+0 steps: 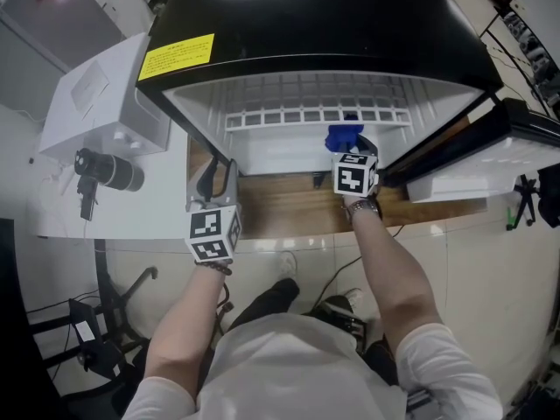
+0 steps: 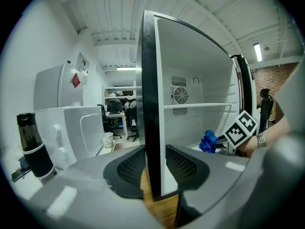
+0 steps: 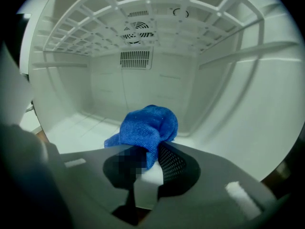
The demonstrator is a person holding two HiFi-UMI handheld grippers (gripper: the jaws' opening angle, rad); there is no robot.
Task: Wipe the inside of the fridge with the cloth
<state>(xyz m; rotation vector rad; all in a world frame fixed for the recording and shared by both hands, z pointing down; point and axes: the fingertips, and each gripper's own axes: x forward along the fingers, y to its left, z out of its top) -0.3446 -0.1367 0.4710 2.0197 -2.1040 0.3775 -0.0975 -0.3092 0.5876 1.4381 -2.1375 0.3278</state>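
A small black fridge [image 1: 350,24] stands open with a white inside [image 3: 95,80]. My right gripper [image 1: 350,151] reaches into it, shut on a bunched blue cloth [image 3: 147,128], which hangs just above the white floor [image 3: 76,128] of the fridge. The same cloth [image 1: 343,136] shows blue at the fridge mouth in the head view and as a blue lump [image 2: 208,141] in the left gripper view. My left gripper [image 1: 216,182] is shut on the fridge's left side wall [image 2: 148,128] at its front edge, one jaw on each face.
The fridge door [image 1: 490,160] swings open to the right. A wire shelf [image 3: 143,27] spans the upper inside, with a fan grille [image 3: 136,32] on the back wall. A white cabinet [image 1: 105,103] and a black bottle [image 1: 109,171] stand left of the fridge. Wooden board [image 1: 289,208] lies under its front.
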